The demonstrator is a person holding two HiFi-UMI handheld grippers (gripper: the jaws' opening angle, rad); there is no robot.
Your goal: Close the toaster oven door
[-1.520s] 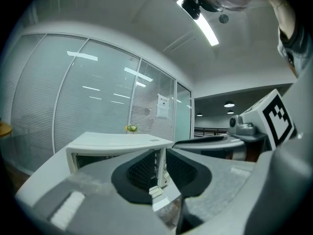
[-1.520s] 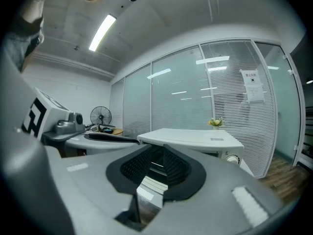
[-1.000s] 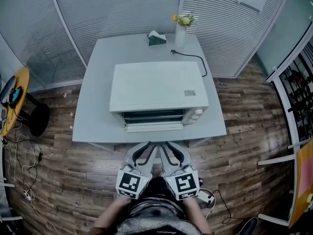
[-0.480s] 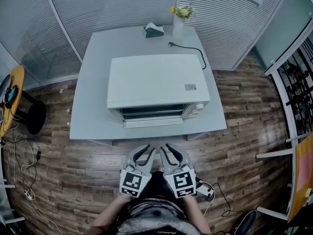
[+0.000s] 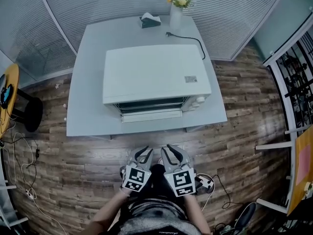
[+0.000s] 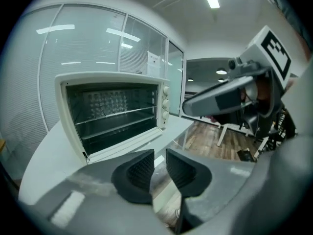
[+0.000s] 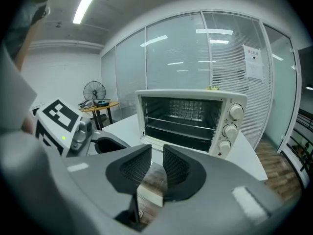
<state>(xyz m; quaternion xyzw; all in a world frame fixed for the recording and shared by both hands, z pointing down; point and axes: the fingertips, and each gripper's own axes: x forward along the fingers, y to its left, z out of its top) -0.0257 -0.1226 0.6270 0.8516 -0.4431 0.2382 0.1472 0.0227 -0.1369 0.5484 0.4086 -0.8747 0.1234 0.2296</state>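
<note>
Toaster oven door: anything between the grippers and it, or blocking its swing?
Nothing visible. The toaster oven door lies open at the table front; left gripper and right gripper hover empty, short of it.

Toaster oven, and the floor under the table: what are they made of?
The toaster oven looks like painted metal: a smooth, off-white matte shell with crisp edges. The wire rack inside seems to be shiny bare metal. The floor looks like wood planks or a wood-look laminate, brown with grain streaks and plank seams; which one I cannot tell.
</note>
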